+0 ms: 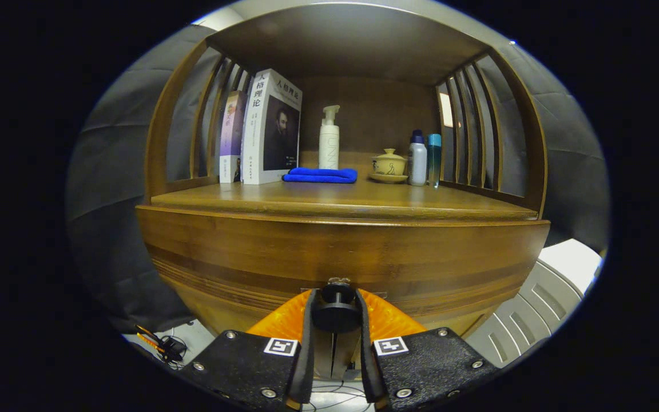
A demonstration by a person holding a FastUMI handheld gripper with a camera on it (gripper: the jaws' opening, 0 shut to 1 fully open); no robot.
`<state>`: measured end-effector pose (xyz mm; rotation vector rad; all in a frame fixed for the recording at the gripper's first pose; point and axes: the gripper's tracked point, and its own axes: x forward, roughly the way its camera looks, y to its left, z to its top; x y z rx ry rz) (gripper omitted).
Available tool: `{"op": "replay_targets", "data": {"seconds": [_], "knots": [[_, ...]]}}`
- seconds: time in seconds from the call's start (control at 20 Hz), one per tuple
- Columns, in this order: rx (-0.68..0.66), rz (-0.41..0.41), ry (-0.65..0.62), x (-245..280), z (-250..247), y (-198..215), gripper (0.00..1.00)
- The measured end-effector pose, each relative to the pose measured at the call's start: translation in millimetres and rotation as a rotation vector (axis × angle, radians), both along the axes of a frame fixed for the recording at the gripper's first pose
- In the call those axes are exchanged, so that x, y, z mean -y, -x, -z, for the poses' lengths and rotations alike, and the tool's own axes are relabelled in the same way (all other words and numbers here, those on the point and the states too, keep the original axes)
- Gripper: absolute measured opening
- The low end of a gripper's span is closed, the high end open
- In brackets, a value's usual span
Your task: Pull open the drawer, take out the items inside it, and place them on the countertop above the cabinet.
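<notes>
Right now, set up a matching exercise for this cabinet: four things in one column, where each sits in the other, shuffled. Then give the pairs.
Things:
1. drawer knob
2. blue cloth
3. pump bottle
4. lidded teacup

Places:
A. right behind the blue cloth
B. between the fingers of the gripper, which are closed on it
C. folded flat on the countertop, beside the books
D. on a saucer, left of the two small bottles

Pairs: 1-B, 2-C, 3-A, 4-D

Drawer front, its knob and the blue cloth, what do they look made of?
Drawer front: varnished wood, by its banded grain and soft sheen. Knob, clasped between the gripper fingers: dark, matte, probably metal or plastic. Cloth: folded soft fabric, maybe microfibre.
</notes>
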<state>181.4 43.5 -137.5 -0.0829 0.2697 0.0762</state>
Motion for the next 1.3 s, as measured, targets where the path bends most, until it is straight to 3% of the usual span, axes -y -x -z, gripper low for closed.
{"op": "replay_targets", "data": {"seconds": [1.3], "knots": [[0.011, -0.073, 0.015, 0, -6, 159, 0.34]]}}
